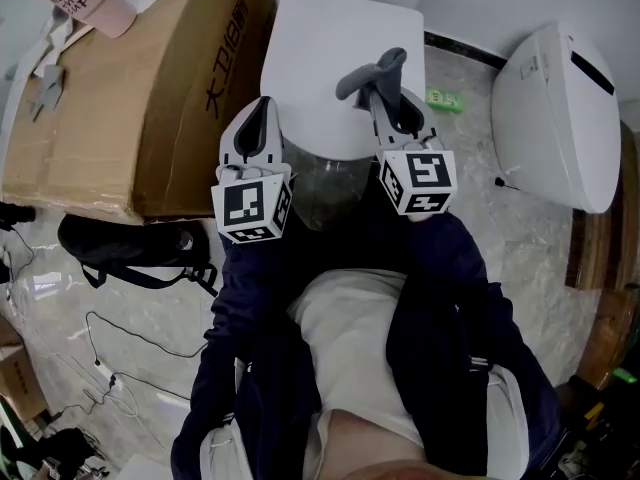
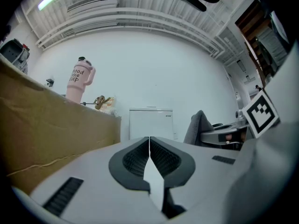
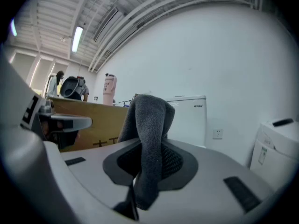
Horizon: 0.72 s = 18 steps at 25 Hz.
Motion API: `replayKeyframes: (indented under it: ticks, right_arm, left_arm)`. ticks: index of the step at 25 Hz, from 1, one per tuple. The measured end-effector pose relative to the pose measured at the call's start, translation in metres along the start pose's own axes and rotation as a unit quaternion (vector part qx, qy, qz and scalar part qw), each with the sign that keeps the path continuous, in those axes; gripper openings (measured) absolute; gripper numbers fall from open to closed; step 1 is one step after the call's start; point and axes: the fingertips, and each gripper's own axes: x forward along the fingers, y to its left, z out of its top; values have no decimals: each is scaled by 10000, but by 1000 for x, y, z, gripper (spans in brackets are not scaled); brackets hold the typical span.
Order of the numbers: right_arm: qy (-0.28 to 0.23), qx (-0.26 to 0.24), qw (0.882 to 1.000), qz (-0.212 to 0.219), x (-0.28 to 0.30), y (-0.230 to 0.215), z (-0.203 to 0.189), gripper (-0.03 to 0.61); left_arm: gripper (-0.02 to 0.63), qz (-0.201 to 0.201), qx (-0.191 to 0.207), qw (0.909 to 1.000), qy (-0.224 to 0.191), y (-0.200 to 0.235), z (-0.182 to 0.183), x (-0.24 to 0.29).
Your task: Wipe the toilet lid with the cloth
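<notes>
Soft grey terry cloth [image 1: 372, 71], folded, pinched between right gripper [image 1: 388, 96] ribbed jaws, draped over tips, above smooth white toilet lid [image 1: 315, 68], left gripper [image 2: 149, 149] jaws pressed together, empty

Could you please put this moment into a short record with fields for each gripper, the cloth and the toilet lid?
left gripper: fingers together, nothing between them
right gripper: fingers closed on the grey cloth
grey cloth: draped over the fingertips; contact with the lid cannot be told
toilet lid: white, down, just ahead of both grippers
beside the toilet: cardboard box on the left, pink tumbler on top
</notes>
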Motion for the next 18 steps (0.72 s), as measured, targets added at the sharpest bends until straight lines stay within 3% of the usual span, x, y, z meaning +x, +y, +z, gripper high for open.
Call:
replayKeyframes:
  ticks: [2,4,9,15,18]
  right_arm:
    - [141,-688,9975,115,9,-6,1,72]
    - [319,-1539,9874,211,22,-16,1,72]
    - [915,-3633,9269,223,66,-70,-9,72]
    - [1618,-4807,8614,278,133,-138,-39,72]
    - [1912,-5074,8398,260,166,-165,-56,72]
  left_arm:
    - [17,12,-27,10000,-20,0,2,-1]
    - [17,24,-47,10000,-17,0,3,-2]
    - [17,46,-174,9998,-123,-4,7,-6]
    - [17,146,-100,9998,-80,-12,8,-14]
    - [17,272,-36,9996,-38,-14,9,-21]
